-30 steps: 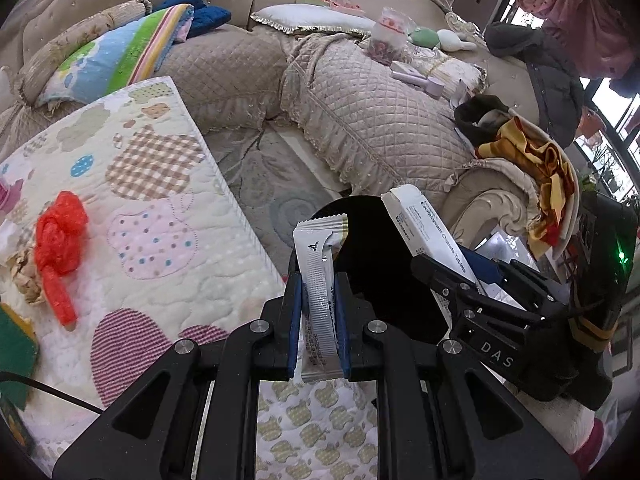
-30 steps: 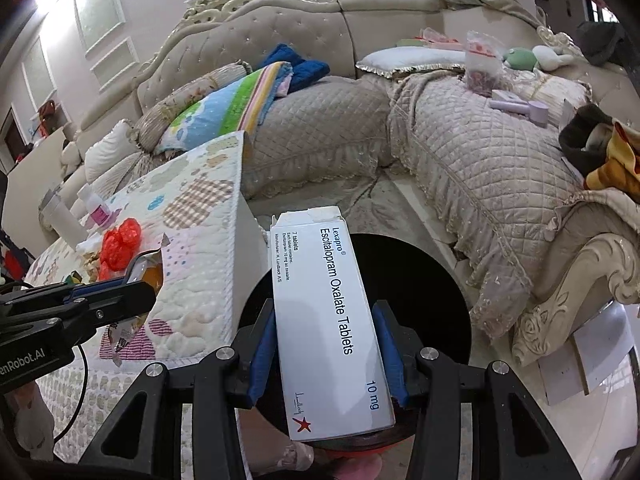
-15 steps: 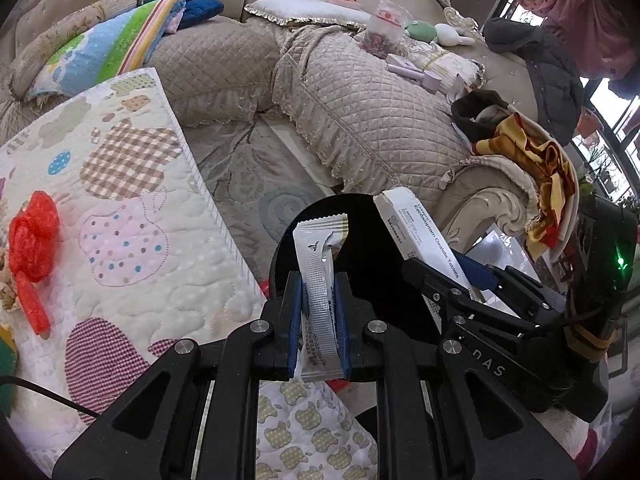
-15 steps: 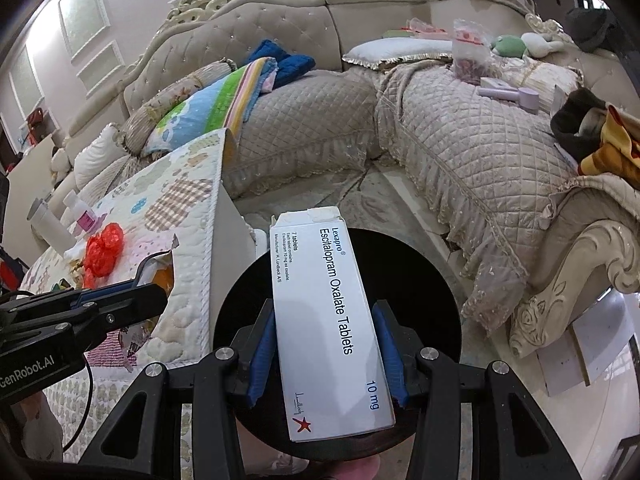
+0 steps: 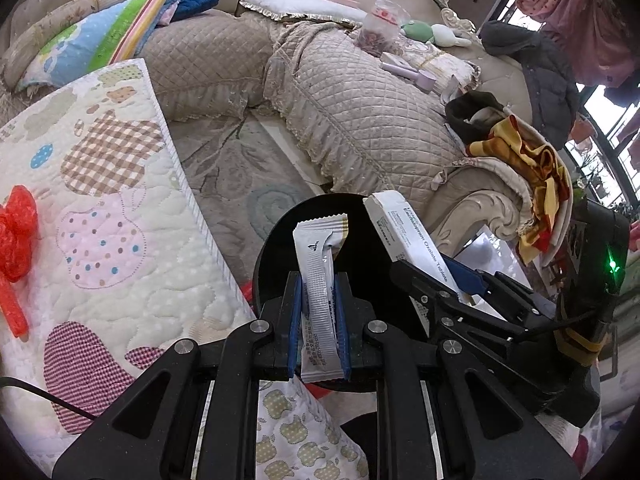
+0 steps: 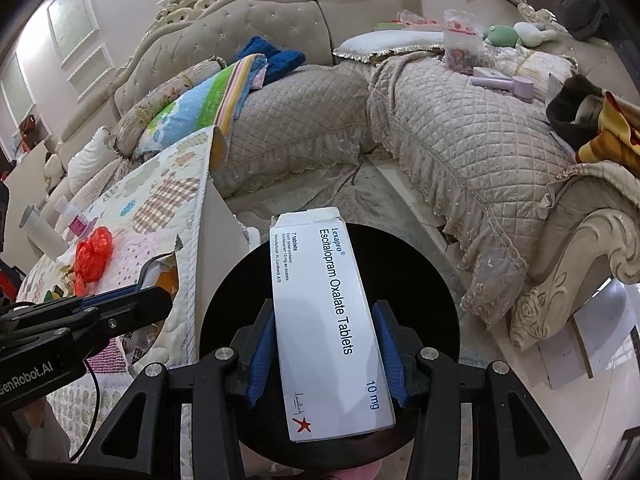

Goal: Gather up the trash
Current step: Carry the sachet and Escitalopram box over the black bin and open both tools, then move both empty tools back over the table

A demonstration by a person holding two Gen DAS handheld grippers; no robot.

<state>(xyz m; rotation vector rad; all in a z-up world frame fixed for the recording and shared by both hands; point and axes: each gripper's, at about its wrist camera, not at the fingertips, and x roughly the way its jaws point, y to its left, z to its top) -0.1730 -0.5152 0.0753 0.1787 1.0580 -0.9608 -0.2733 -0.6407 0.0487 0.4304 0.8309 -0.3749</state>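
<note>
- White sachet (image 5: 322, 292) pinched upright between the blue pads (image 5: 295, 320) of the left hand-held gripper (image 5: 320, 320), jaws closed tight on it, top end poking above the pads.
- White tablet box (image 6: 328, 320) clamped lengthwise in the right hand-held gripper (image 6: 326, 352), blue pads (image 6: 261, 356) pressed to both long sides; printed "Escitalopram Oxalate Tablets".
- Both held over the round black opening of a bin (image 6: 420, 280), just beside the edge of the quilted worktop (image 5: 132, 240).
- Side by side, close but apart; box seen in the left view too (image 5: 412, 240).
- Red plastic scrap (image 5: 16, 240) lying on the quilt, well apart.
- Beyond: beige quilted sofa (image 5: 360, 120), striped pillow (image 5: 100, 36).
</note>
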